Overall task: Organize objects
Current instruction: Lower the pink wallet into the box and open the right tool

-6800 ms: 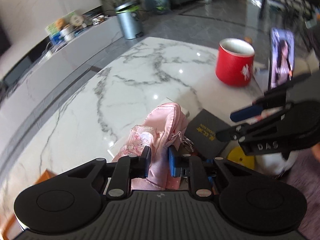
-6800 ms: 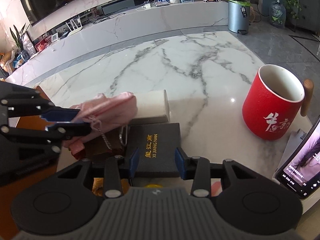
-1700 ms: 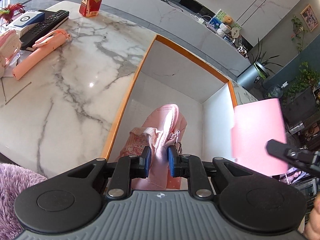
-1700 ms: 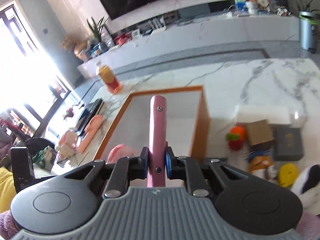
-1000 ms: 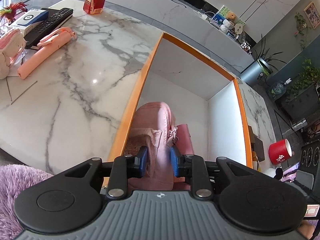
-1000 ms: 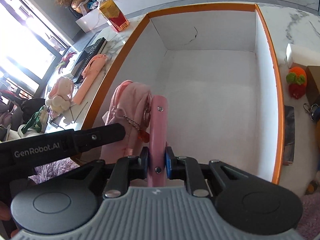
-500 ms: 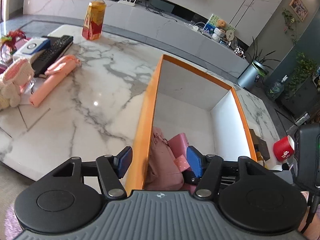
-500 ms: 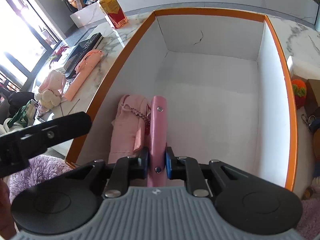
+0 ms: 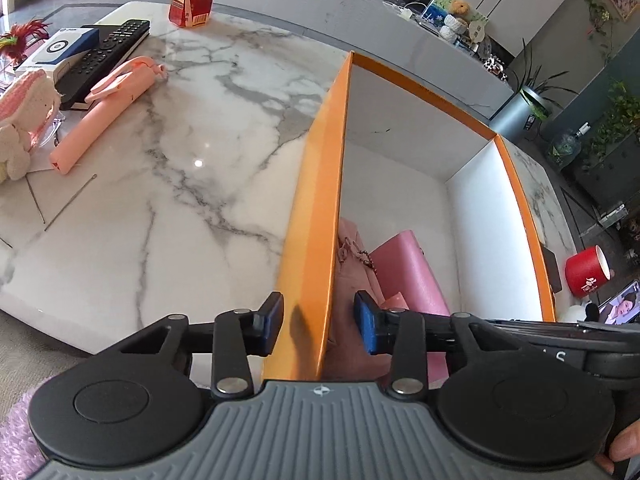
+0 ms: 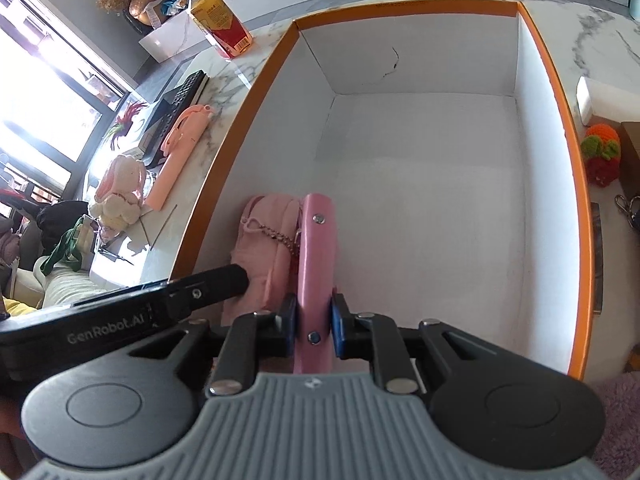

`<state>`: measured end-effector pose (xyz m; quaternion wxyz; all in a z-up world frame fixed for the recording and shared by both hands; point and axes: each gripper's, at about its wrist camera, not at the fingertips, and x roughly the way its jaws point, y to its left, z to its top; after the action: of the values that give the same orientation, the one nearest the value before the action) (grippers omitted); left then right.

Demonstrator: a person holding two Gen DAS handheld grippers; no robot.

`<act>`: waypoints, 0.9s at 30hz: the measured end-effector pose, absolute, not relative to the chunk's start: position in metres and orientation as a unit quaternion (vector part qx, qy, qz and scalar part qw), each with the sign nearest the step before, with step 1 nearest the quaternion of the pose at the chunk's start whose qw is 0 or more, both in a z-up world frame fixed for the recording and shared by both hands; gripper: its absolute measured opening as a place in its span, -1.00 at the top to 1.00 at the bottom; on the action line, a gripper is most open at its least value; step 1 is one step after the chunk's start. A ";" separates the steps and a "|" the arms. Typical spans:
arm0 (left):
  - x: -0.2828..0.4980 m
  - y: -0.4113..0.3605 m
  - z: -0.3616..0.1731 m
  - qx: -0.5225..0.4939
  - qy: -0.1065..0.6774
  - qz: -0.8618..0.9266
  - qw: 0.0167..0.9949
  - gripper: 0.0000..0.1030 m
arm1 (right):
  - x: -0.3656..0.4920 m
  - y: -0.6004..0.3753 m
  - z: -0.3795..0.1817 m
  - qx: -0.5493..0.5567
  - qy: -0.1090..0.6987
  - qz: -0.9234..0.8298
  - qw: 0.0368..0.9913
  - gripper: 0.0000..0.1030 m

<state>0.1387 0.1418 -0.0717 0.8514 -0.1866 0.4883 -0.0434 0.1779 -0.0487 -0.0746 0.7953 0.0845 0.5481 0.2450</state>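
The left claw straddles the near left wall of the orange-rimmed white cardboard box, one blue pad outside the wall and one inside; its jaws are closing, with only that wall between them, and neither pad clearly presses on it. The soft pink fabric pouch with a bead chain lies on the box floor in the near left corner, tight against that wall. Half a second ago this claw stood much wider; a second ago it was clamped on the pouch, which now lies free.

The right claw is closed tight on the flat pink leather wallet, held on edge just right of the pouch, touching it. It gripped the wallet the same way a second ago.

The far and right parts of the box floor are bare. Left of the box, the white marble table is open up to a long peach-pink plastic handle.
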 end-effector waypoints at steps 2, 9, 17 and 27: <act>0.138 0.142 -0.069 -0.177 0.487 -0.045 0.854 0.44 | 0.180 -0.052 -0.074 0.090 0.549 0.241 0.796 0.64; 0.139 0.136 -0.062 -0.126 0.485 -0.046 0.864 0.64 | 0.187 -0.057 -0.077 0.064 0.530 0.174 0.828 0.65; 0.138 0.140 -0.064 -0.140 0.481 -0.053 0.863 0.64 | 0.172 -0.028 -0.087 0.038 0.542 0.200 0.816 0.62; 0.138 0.145 -0.067 -0.159 0.478 -0.059 0.862 0.65 | 0.173 -0.024 -0.088 0.074 0.551 0.252 0.792 0.37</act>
<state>0.1375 0.1455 -0.0667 0.8619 -0.1594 0.4778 -0.0588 0.1729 -0.0242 -0.0880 0.7919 0.0740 0.5514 0.2519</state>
